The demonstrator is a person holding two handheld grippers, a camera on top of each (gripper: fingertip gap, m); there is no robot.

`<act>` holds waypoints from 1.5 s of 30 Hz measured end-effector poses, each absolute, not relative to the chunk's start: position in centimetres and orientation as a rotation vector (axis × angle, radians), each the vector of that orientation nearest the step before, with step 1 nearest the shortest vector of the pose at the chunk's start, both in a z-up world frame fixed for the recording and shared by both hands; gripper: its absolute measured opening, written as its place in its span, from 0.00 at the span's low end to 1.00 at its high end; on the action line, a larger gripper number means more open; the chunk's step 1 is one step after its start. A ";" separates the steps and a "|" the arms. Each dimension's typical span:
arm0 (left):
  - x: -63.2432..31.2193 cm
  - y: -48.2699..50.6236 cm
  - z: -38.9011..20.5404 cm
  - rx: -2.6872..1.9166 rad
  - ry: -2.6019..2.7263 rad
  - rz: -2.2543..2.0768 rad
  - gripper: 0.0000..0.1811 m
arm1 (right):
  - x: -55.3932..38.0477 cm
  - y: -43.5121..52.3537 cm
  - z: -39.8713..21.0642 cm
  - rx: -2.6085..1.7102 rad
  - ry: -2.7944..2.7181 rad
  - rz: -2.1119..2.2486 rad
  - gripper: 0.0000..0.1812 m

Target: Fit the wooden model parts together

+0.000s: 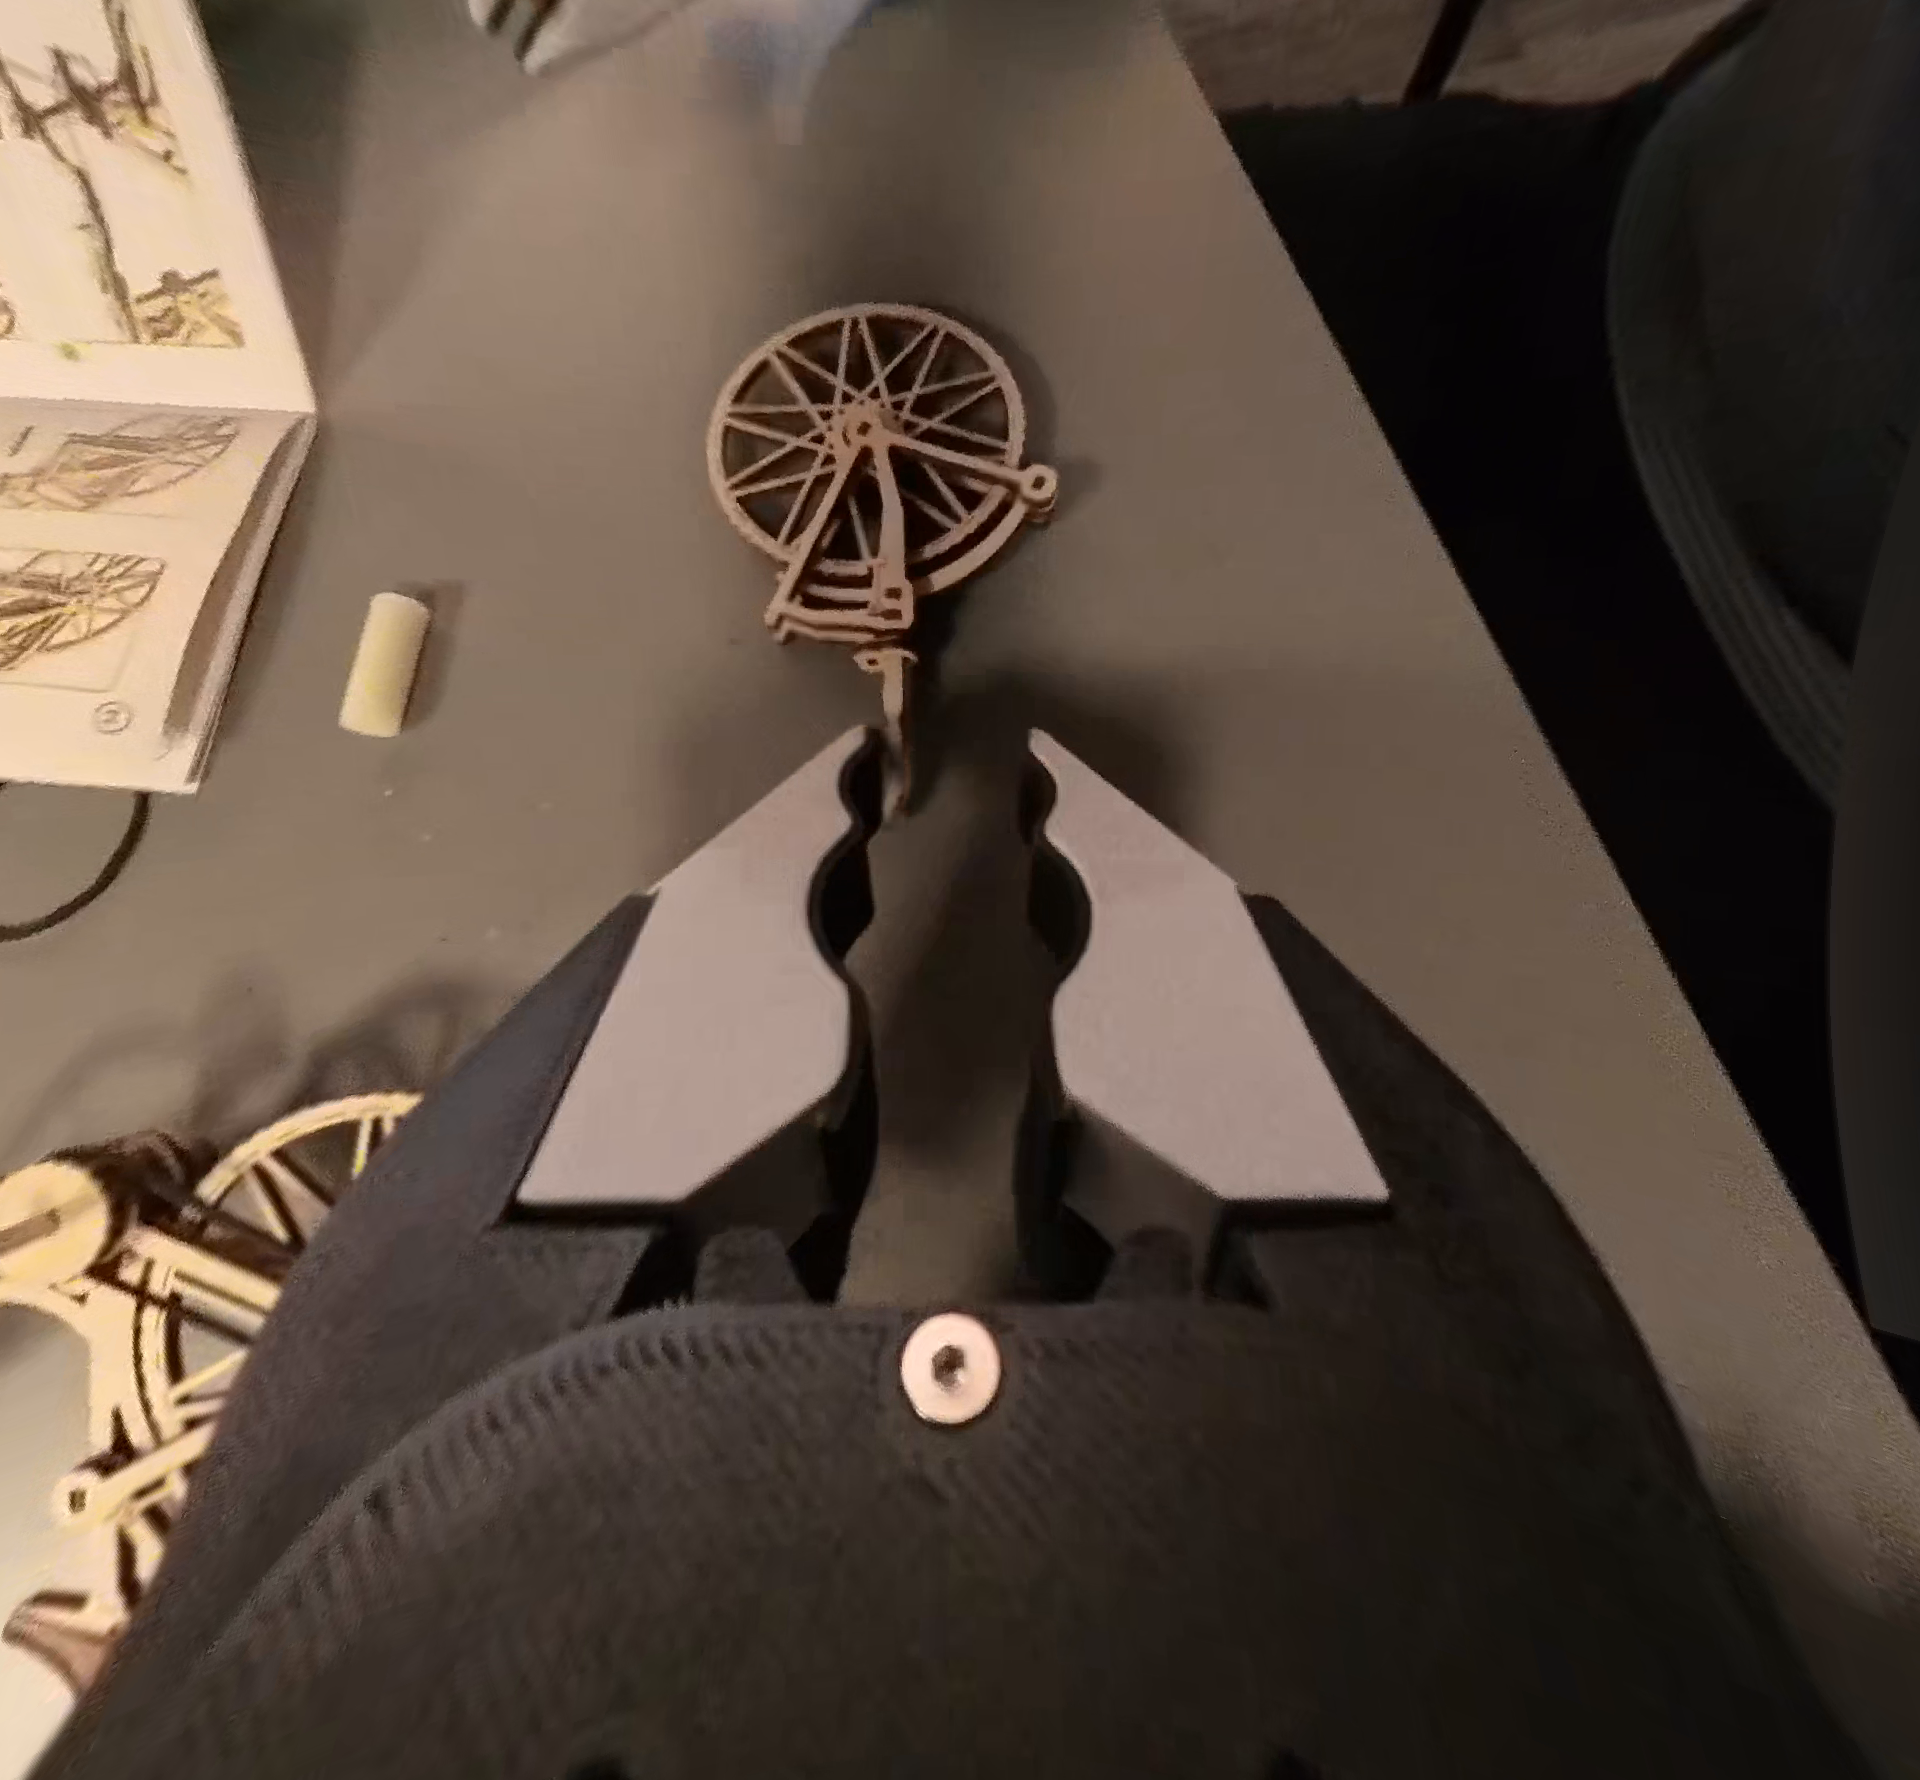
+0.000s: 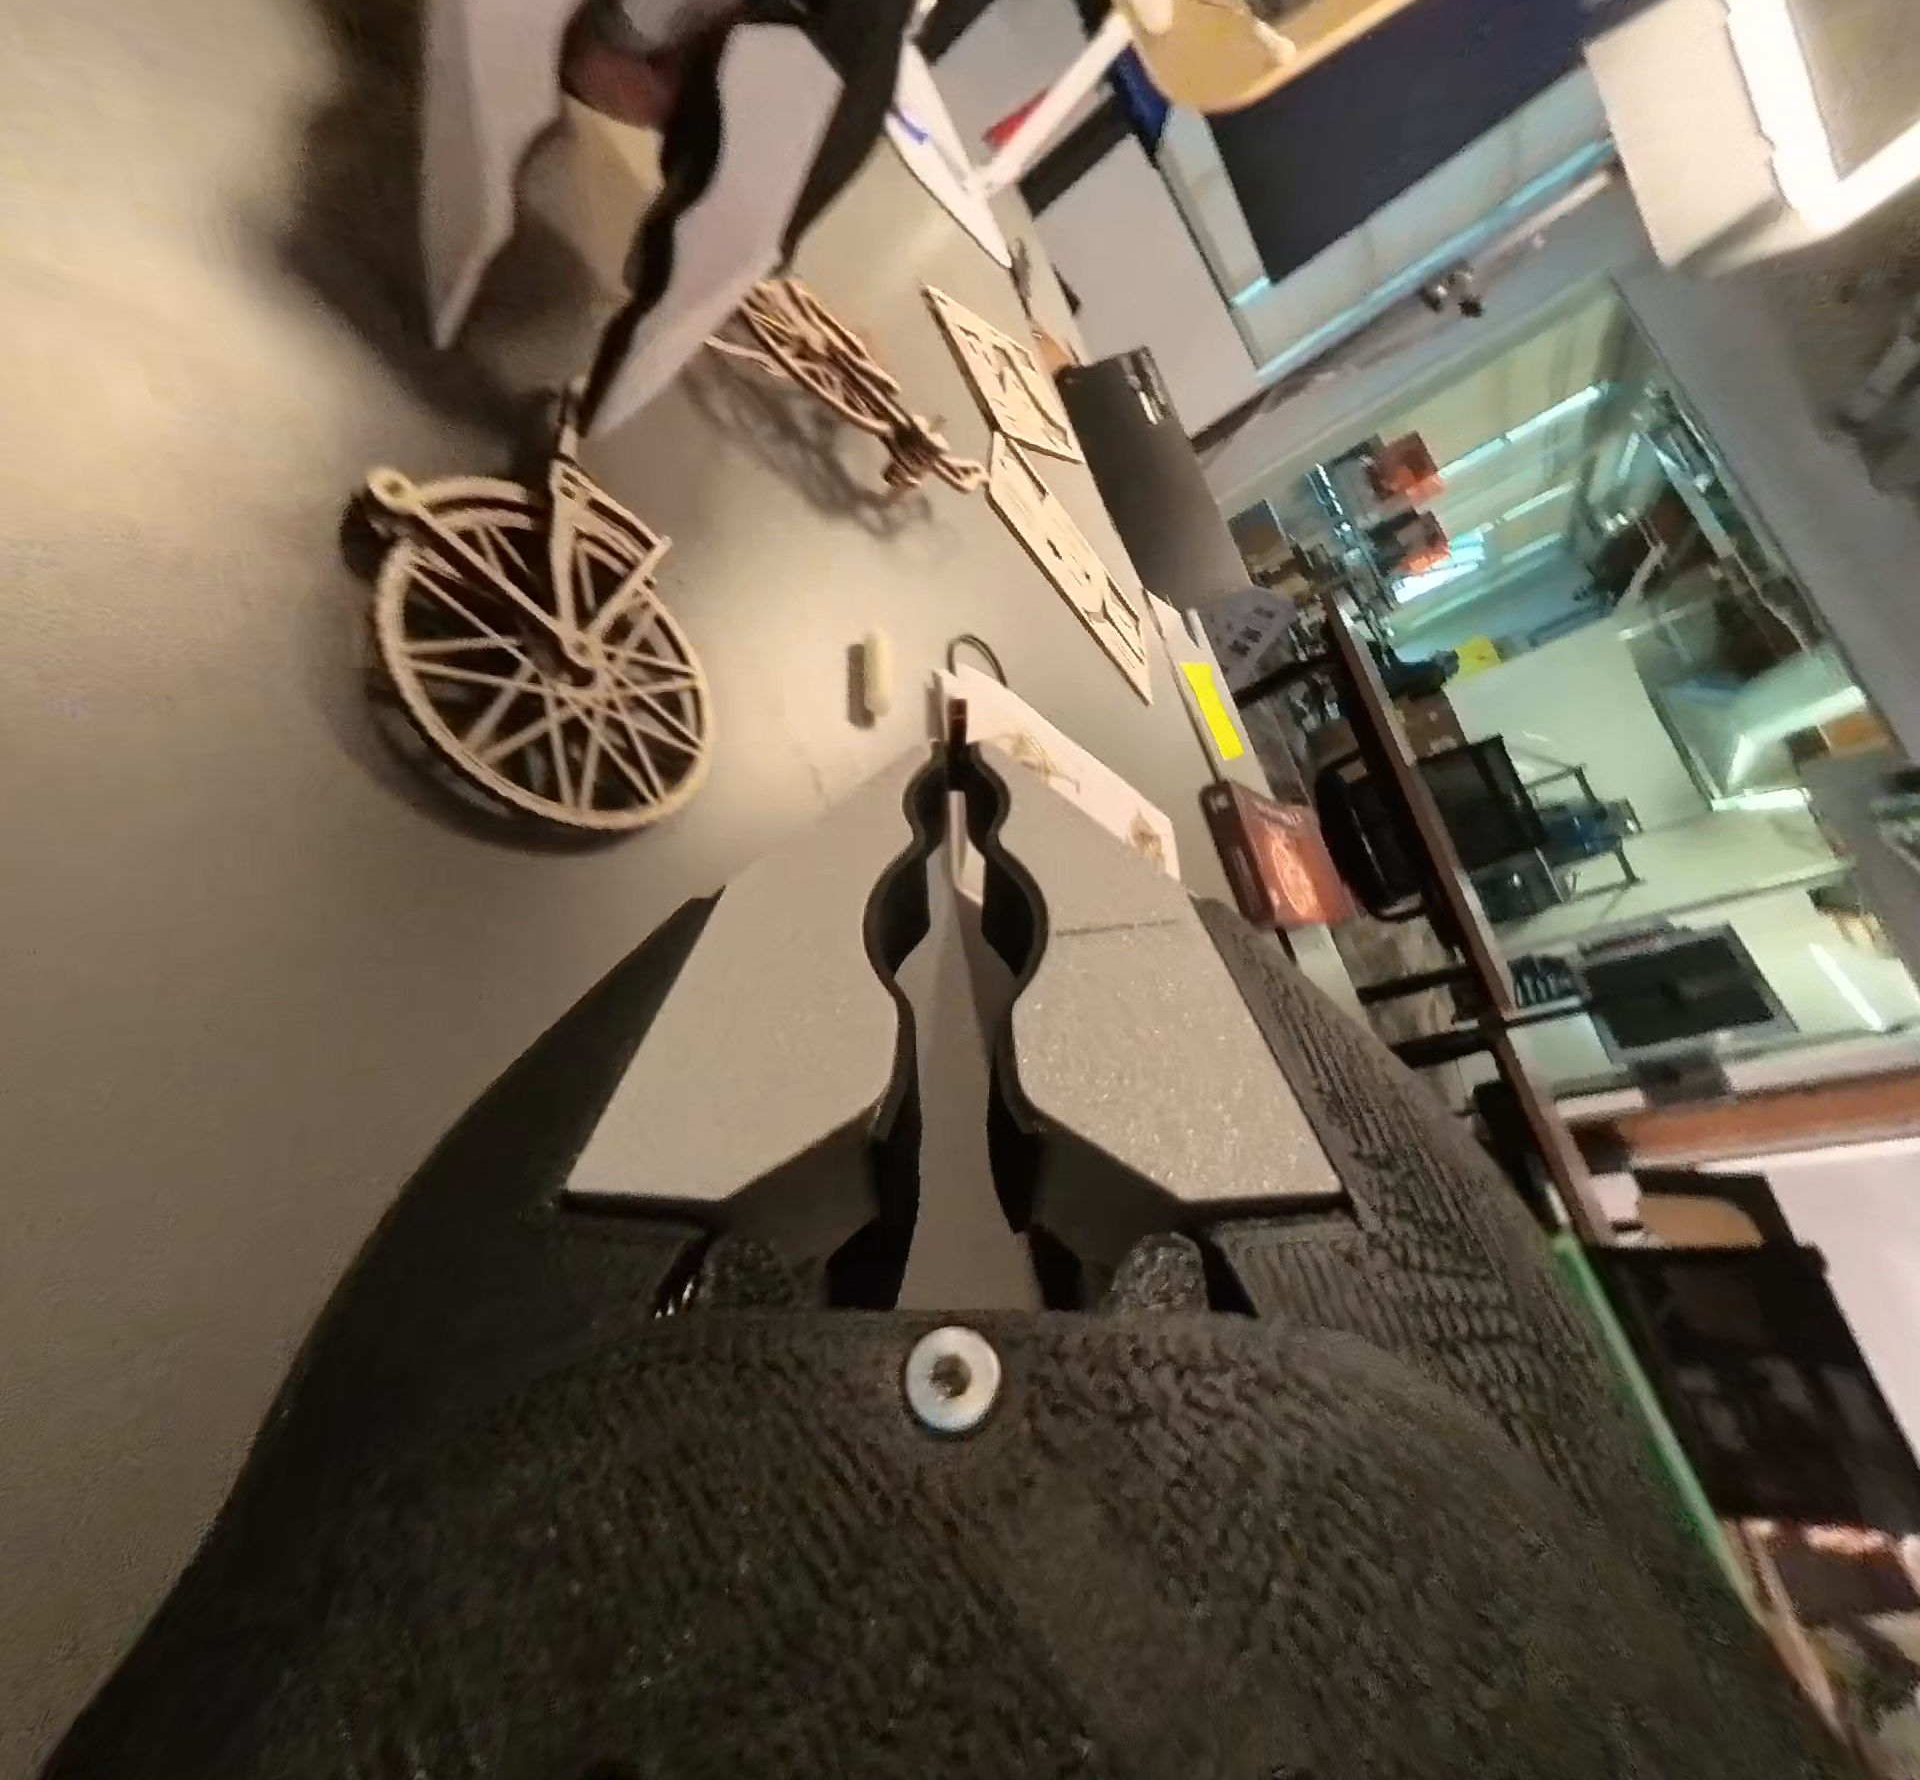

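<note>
A wooden spoked wheel with a fork frame (image 1: 873, 473) lies flat on the grey table (image 1: 582, 296). Its thin stem (image 1: 899, 764) points toward me and rests against the inner side of one fingertip of my left gripper (image 1: 951, 754), which is open just above the table. In the right wrist view the same wheel (image 2: 540, 670) lies left of centre, with the left gripper (image 2: 623, 172) above its stem. My right gripper (image 2: 956, 764) is shut on a small thin wooden part (image 2: 956, 728), seen edge-on at the fingertips and held above the table.
An instruction booklet (image 1: 104, 328) lies at the left, with a small cream cylinder (image 1: 384, 665) beside it. Another wooden bicycle assembly (image 1: 156, 1315) sits at the lower left. Wooden part sheets (image 2: 1029, 380) and a black box (image 2: 1153, 483) lie farther back. The table edge (image 1: 1455, 587) runs diagonally at the right, beside a chair (image 1: 1766, 483). One gripper's finger ends stand about 12 centimetres off the other's. From either gripper's tips it is about 10 centimetres to the small cream cylinder (image 1: 384, 665).
</note>
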State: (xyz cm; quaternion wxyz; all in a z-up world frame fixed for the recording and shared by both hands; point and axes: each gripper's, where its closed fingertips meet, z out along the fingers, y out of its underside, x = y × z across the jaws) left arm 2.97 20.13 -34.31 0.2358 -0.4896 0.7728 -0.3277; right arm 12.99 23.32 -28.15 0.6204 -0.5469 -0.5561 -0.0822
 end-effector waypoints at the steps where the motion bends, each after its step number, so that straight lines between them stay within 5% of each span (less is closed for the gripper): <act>1: 3.0 20.0 -34.4 -1.331 2.135 -0.901 0.11 | 12.2 23.1 -28.1 -1.247 -1.316 -0.194 0.00; 6: 2.9 20.8 -34.5 -1.327 2.153 -0.851 0.01 | 9.2 22.6 -27.8 -1.224 -1.478 -0.217 0.00; 17: 6.2 23.6 -29.4 -0.914 2.045 -0.366 0.01 | 8.2 23.3 -25.2 -0.854 -1.894 -0.766 0.00; 25: 9.4 22.7 -27.8 -0.627 2.036 -0.476 0.01 | 10.6 24.0 -23.8 -0.494 -2.183 -0.996 0.00; 35: 10.4 25.7 -29.1 -0.804 1.954 -0.080 0.02 | 11.1 25.0 -25.3 -1.005 -2.223 -1.011 0.00; 45: 10.3 24.3 -29.2 -0.710 1.950 0.011 0.01 | 11.4 24.9 -27.9 -0.874 -2.320 -1.270 0.00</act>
